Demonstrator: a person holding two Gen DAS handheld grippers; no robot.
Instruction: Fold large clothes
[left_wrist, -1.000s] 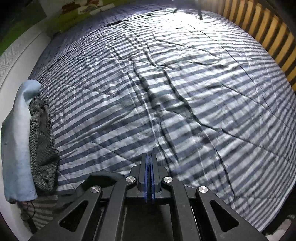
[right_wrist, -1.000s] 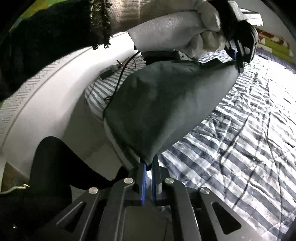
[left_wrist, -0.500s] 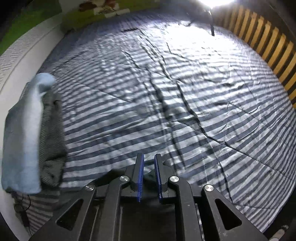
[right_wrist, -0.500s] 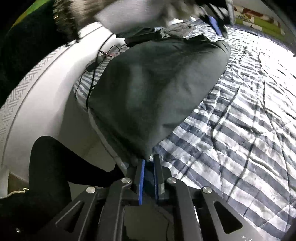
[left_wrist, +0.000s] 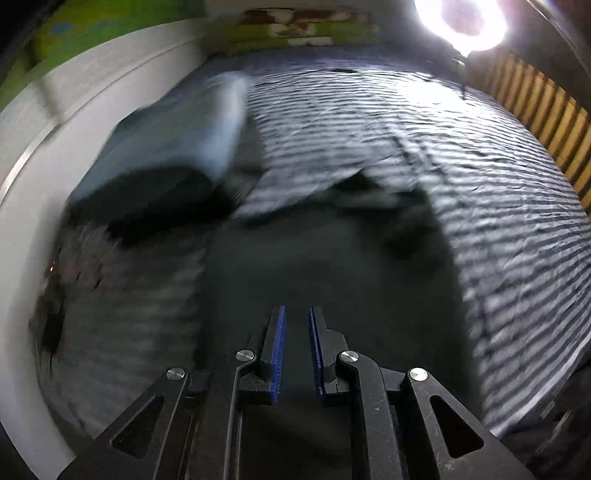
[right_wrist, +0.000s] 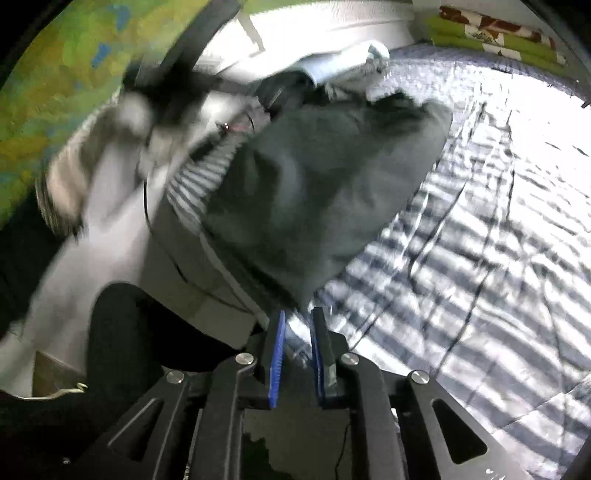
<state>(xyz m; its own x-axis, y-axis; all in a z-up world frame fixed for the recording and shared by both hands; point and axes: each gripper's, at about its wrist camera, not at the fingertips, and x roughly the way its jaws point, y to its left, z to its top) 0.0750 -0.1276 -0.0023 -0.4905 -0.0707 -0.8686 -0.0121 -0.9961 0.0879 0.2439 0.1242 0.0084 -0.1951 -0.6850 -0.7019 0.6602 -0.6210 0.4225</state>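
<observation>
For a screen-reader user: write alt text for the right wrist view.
A dark grey garment lies folded on a striped bedsheet near the bed's edge, just beyond the right claw, whose blue pads have just been opening with nothing between them. Upper left, a blurred sleeve crosses a green wall.

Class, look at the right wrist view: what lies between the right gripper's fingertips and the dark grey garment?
Only striped bedding. The right gripper, jaws just opened, sits below the dark grey garment corner.

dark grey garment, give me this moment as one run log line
dark grey garment: lying on striped bed cover | left gripper: jaws just opened, nothing between | right gripper: jaws just opened, garment released
</observation>
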